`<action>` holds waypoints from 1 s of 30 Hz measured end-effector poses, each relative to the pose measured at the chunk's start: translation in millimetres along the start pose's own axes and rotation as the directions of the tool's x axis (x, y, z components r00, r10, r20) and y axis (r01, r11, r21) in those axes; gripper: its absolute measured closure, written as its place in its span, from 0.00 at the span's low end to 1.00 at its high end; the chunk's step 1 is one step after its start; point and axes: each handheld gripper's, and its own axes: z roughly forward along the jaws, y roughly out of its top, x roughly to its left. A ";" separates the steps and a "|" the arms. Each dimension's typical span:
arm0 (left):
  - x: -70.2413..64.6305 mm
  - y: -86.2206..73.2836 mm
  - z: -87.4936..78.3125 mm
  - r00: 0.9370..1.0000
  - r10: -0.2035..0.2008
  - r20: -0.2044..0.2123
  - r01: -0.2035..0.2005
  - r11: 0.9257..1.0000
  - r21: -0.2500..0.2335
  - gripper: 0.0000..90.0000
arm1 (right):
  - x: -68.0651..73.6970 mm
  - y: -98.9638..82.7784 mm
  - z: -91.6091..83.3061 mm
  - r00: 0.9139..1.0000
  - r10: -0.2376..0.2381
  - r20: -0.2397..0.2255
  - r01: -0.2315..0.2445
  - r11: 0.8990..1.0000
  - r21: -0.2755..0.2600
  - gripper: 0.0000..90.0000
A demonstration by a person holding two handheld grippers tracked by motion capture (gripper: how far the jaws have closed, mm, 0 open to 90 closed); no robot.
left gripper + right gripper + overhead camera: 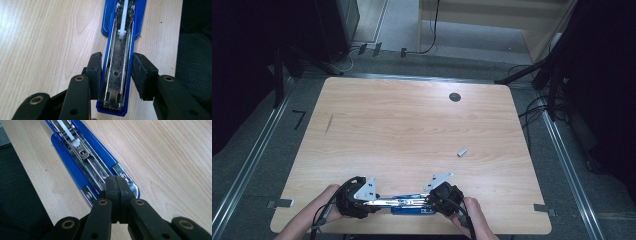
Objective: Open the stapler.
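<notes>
A blue stapler (409,205) lies opened out flat along the table's near edge, its metal magazine channel (117,75) facing up. My left gripper (379,202) is at its left end. In the left gripper view the black pads (96,72) stand on either side of the blue arm with a slight gap, so the left gripper (117,72) is open around it. My right gripper (428,200) is at the other end. In the right gripper view the right gripper (117,186) is shut, pads together, tips against the stapler's (75,167) rounded end.
A small silver strip of staples (462,152) lies on the wooden table (412,125) right of centre. A dark round grommet (454,97) sits near the far edge. The table's front edge runs just behind both hands. Dark carpet and cables surround the table.
</notes>
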 end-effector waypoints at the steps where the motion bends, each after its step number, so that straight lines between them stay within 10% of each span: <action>1: 0.8 -0.6 -0.1 1.000 -0.003 0.004 0.003 1.000 -0.001 0.70 | -0.2 -0.1 0.0 1.000 -0.001 -0.001 0.001 1.000 -0.001 1.00; 18: 1.4 -2.7 3.2 1.000 0.002 0.026 -0.001 1.000 -0.021 0.71 | 0.1 -4.9 -5.9 1.000 -0.024 0.010 0.025 0.997 -0.076 0.96; 19: 0.7 -2.0 4.3 0.999 0.003 0.032 -0.002 1.000 -0.025 0.73 | -0.4 -4.8 -8.6 1.000 -0.017 -0.006 0.016 0.996 -0.090 0.76; 30: 0.5 4.2 5.4 1.000 0.017 0.026 -0.017 1.000 -0.022 0.75 | -9.3 -7.9 -19.6 0.999 0.035 0.022 -0.032 0.994 -0.104 0.43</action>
